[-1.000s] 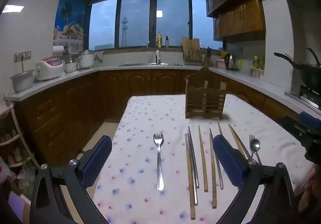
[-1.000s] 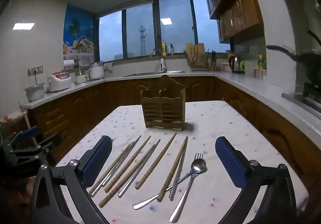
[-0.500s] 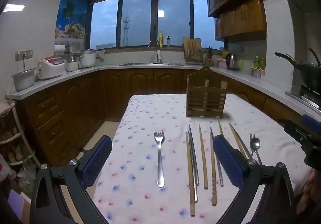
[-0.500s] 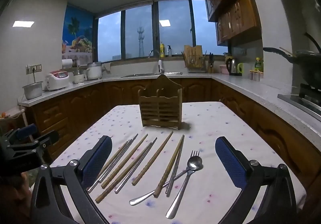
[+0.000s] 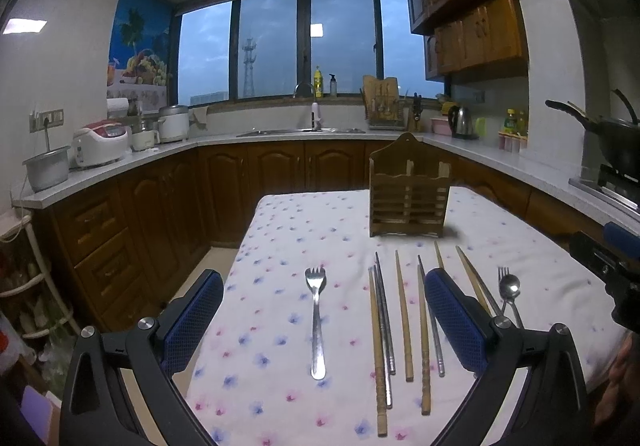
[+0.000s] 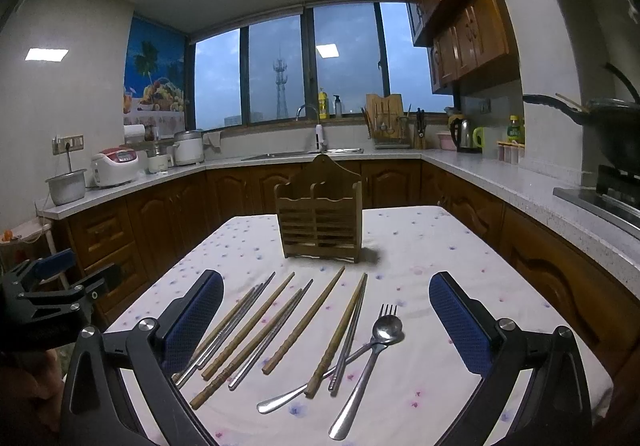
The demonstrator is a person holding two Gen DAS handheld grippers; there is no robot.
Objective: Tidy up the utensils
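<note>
Utensils lie loose on the tablecloth (image 5: 280, 230), none yet in the wooden holder (image 6: 320, 222) beyond both sets of fingers. A lone fork (image 5: 316, 318) sits between the left gripper's (image 5: 324, 318) spread, empty fingers, probably its target. The right gripper (image 6: 326, 320), equally wide and empty, frames the chopsticks (image 6: 256, 326), spoon (image 6: 372, 362) and what seems a second fork.

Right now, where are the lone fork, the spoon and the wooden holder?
Lone fork (image 5: 316, 320): left wrist view, handle middle.
Spoon (image 6: 387, 327): right wrist view, bowl.
Wooden holder (image 6: 319, 226): right wrist view, slatted front.

Chopsticks (image 6: 280, 322), spoon (image 6: 370, 362), forks (image 5: 316, 320) flat before upright wooden holder (image 6: 320, 224).
</note>
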